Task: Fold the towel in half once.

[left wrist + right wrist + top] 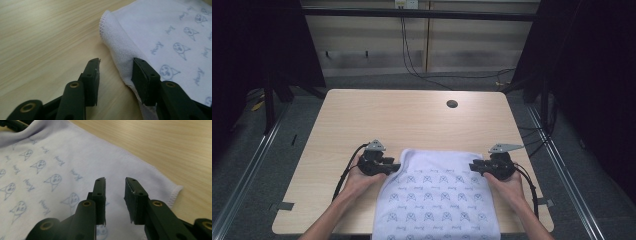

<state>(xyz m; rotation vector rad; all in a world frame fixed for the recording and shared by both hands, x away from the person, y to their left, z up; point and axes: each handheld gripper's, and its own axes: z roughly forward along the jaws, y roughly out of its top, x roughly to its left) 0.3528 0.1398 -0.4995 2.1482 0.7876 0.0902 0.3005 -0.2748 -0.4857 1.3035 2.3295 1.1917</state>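
Two black hand-held grippers sit at the far corners of a pale lilac cotton cloth printed with small blue cat faces point(437, 200), which lies flat on the light wooden table point(402, 117) and hangs over its near edge towards the person. The left gripper point(393, 164) is at the cloth's far left corner, the right gripper point(476, 166) at its far right corner, each one pointing inward along the far hem.

In the left gripper view the jaws stand apart: one fingertip point(145, 77) touches the rolled, slightly lifted edge of the cloth, the other point(91, 80) hovers over bare wood, so nothing is pinched. In the right gripper view the jaws are also parted, with a clear gap between them, held just above the printed fabric near its stitched corner point(175, 192), gripping nothing.

Judging by this, the cloth has been laid out smooth with both corners let go; the symmetrical hold at the two corners suits spreading or folding it evenly
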